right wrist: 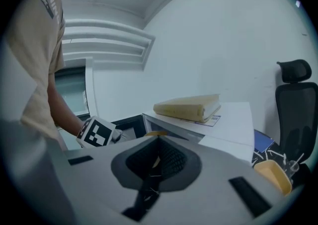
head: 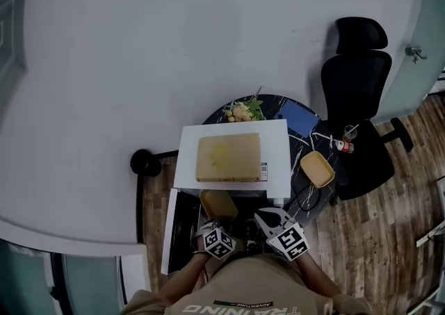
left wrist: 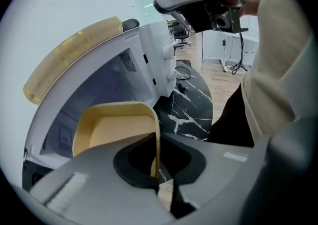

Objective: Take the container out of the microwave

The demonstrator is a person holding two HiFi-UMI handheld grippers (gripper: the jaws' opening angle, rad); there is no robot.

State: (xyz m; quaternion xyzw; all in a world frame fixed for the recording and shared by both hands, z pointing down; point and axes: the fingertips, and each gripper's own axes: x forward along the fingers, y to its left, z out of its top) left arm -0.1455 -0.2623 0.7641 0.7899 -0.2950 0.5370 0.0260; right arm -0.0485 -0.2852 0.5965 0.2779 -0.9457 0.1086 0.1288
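My left gripper (left wrist: 159, 170) is clamped on one side wall of the yellow container (left wrist: 113, 130), which sits at the open front edge of the microwave (head: 278, 145), beside its swung-out door (head: 172, 230). My right gripper (right wrist: 155, 163) hangs close by, jaws together on nothing.

Two yellow containers (head: 218, 204) (head: 317, 168), one microwave (head: 278, 160), one book (head: 229, 157), one black office chair (head: 358, 84), one marble table (head: 306, 145).

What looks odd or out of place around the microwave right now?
Nothing is spilled or broken. One oddity: a thick book lies flat on top of the microwave. Also, the left gripper pinches the container by one side wall only, so it could tip.
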